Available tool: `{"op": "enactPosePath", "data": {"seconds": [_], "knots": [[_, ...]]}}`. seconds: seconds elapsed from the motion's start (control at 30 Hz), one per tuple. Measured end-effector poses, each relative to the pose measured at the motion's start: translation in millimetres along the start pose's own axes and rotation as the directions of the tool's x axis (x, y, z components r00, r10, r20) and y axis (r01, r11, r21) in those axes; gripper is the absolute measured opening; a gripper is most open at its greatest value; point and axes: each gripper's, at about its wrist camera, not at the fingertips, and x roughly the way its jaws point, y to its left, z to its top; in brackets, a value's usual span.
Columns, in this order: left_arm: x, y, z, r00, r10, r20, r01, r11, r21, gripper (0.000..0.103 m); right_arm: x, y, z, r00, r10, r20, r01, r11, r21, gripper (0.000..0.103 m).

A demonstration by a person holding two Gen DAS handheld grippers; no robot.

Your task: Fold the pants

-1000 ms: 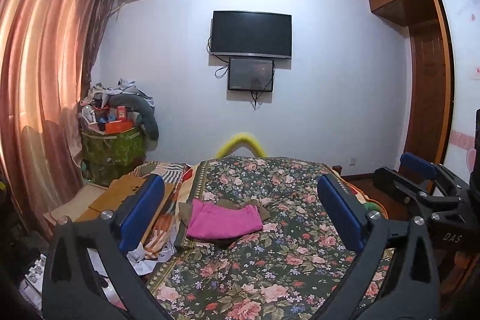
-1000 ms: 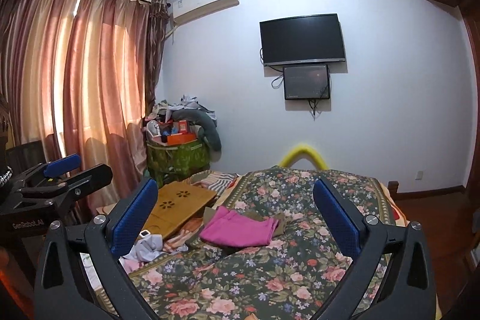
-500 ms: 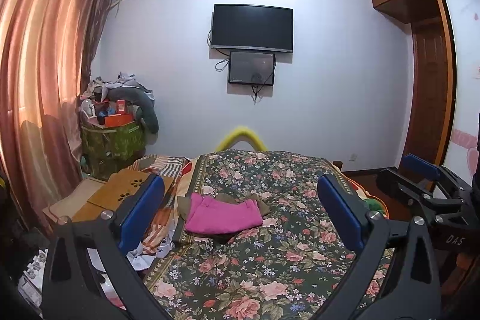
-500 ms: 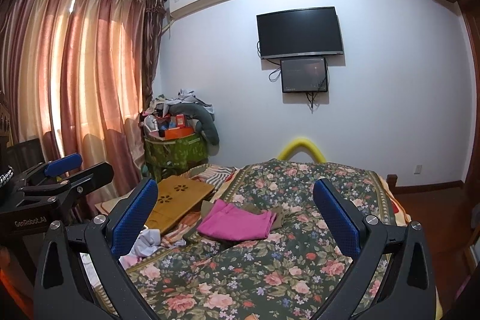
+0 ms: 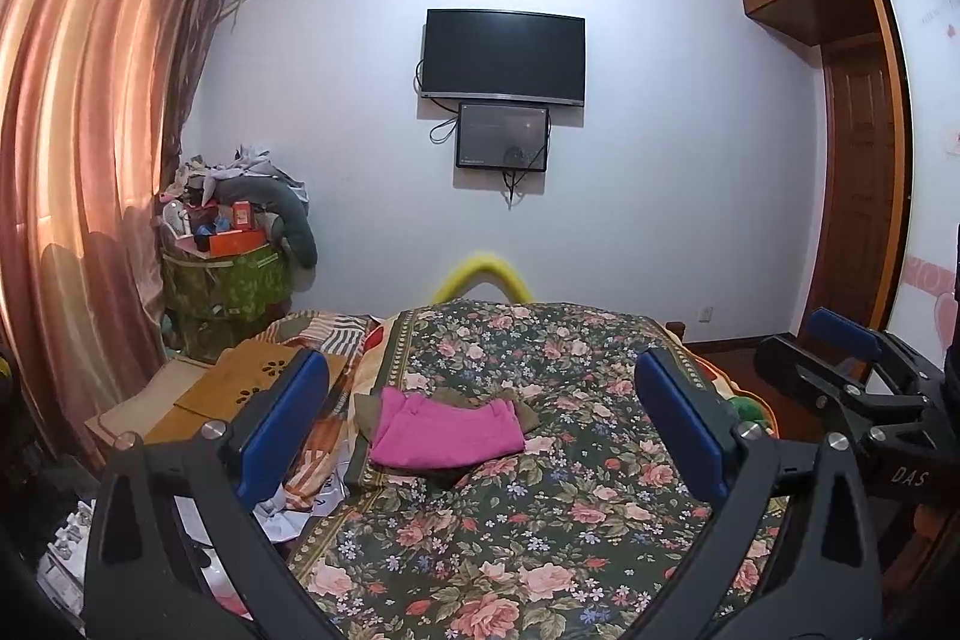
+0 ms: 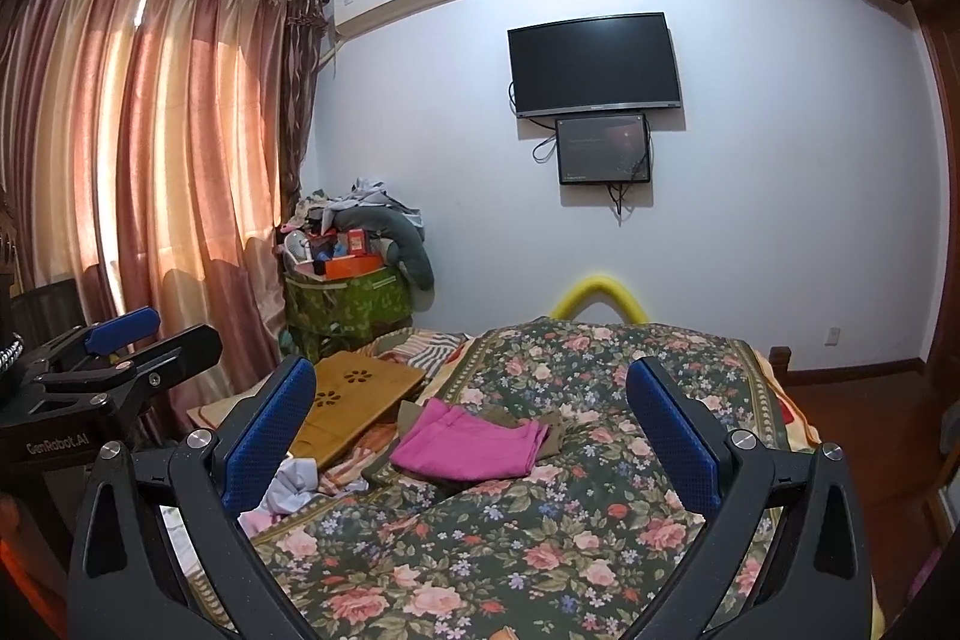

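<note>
Folded pink pants [image 5: 443, 428] [image 6: 471, 441] lie on the floral bedspread [image 5: 540, 490] [image 6: 540, 520], on top of an olive-brown garment [image 5: 528, 409] [image 6: 555, 430]. My left gripper [image 5: 480, 424] is open and empty, held well above and short of the pants. My right gripper [image 6: 471, 430] is also open, with nothing between its blue pads. Each gripper shows in the other's view: the right one [image 5: 852, 370] at the right edge, the left one [image 6: 120, 346] at the left edge.
A wooden lap desk [image 5: 258, 382] [image 6: 354, 400] and loose cloths lie left of the bed. A green bin [image 5: 225, 280] heaped with clutter stands by the curtains [image 6: 150, 160]. A TV [image 5: 504, 58] hangs on the far wall; a wooden door [image 5: 852, 196] is at right.
Both grippers have tilted down and moved slightly forward, so the bed and pink pants sit lower and a little larger in view. Both stay open.
</note>
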Motion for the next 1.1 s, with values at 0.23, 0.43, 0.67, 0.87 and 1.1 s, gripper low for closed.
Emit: {"op": "enactPosePath", "data": {"seconds": [0.23,0.43,0.67,0.87,1.1], "knots": [[1.0,-2.4,-1.0,1.0,-0.009,-0.004,0.009,1.0,0.005,0.103,-1.3,-1.1,-0.3,1.0,-0.005,0.001,0.005,1.0,0.002,0.103],[0.8,-1.7,-0.6,1.0,-0.018,-0.007,0.018,1.0,0.009,0.103,-1.3,-1.3,-0.6,1.0,-0.007,0.0,0.007,1.0,0.004,0.103],[0.7,-0.6,-0.1,1.0,-0.026,-0.006,0.026,1.0,0.014,0.103,-1.2,-0.8,-0.6,1.0,-0.009,0.0,0.009,1.0,0.004,0.103],[4.3,1.5,-0.3,0.999,-0.035,-0.017,0.035,0.999,0.017,0.103,-1.6,-0.2,-0.7,1.0,-0.018,0.001,0.018,1.0,0.003,0.103],[6.7,4.1,-0.1,0.998,-0.056,-0.028,0.056,0.998,0.005,0.103,0.1,-0.8,-1.7,1.0,-0.027,0.004,0.027,1.0,0.002,0.103]]}}
